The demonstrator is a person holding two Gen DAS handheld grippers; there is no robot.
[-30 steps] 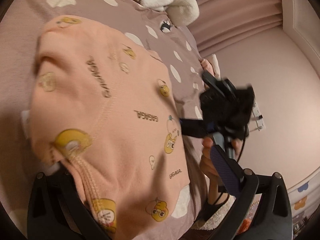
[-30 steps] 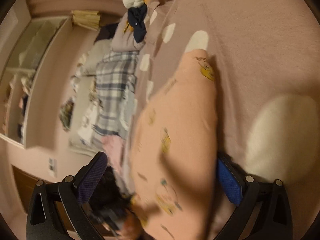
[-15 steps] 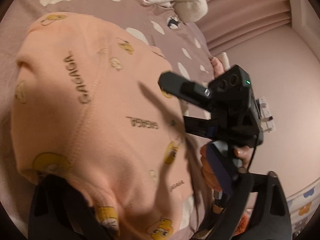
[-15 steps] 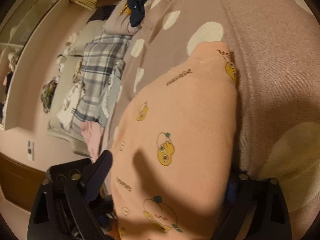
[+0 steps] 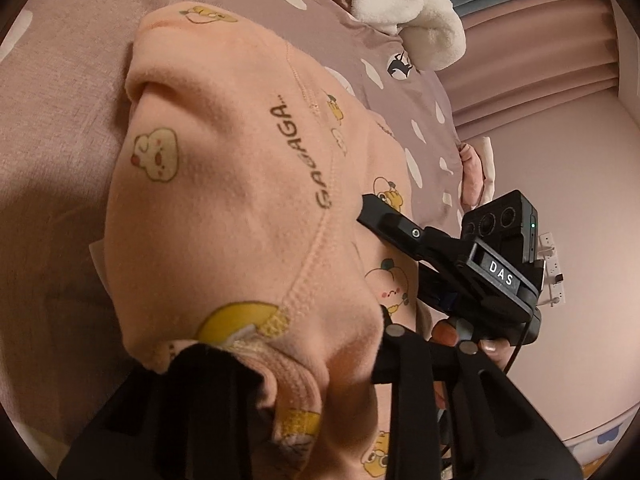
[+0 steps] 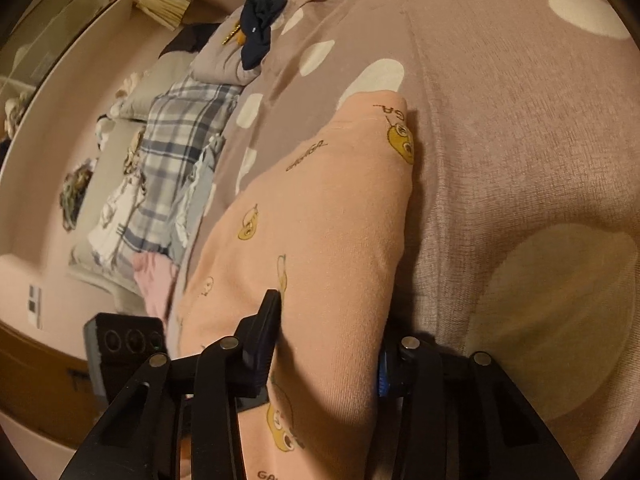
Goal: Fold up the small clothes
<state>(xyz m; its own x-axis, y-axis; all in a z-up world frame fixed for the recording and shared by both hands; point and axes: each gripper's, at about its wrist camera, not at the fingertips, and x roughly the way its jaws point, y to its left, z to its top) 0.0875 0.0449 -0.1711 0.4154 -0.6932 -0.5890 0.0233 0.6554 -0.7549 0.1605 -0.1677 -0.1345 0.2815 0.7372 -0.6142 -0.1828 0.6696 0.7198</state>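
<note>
A small peach garment (image 5: 248, 200) printed with yellow cartoon figures and "GAGAGA" lies folded over on a mauve bedspread (image 5: 60, 92) with white spots. My left gripper (image 5: 296, 352) is shut on the garment's ribbed edge, which bunches between its fingers. My right gripper (image 6: 328, 344) is shut on the other side of the garment (image 6: 328, 220), the cloth filling the gap between its fingers. The right gripper also shows in the left wrist view (image 5: 480, 272), lying over the garment's right side.
A white fluffy item (image 5: 404, 4) lies at the far end of the bed. Plaid cloth (image 6: 176, 140), a navy garment (image 6: 256, 32) and other clothes are piled along the bed's left side. The bedspread (image 6: 520, 120) extends to the right.
Both grippers have closed on the peach garment; a second ago the right one stood wide open around it. The garment has bunched up toward the left gripper, and the right gripper has moved in over it.
</note>
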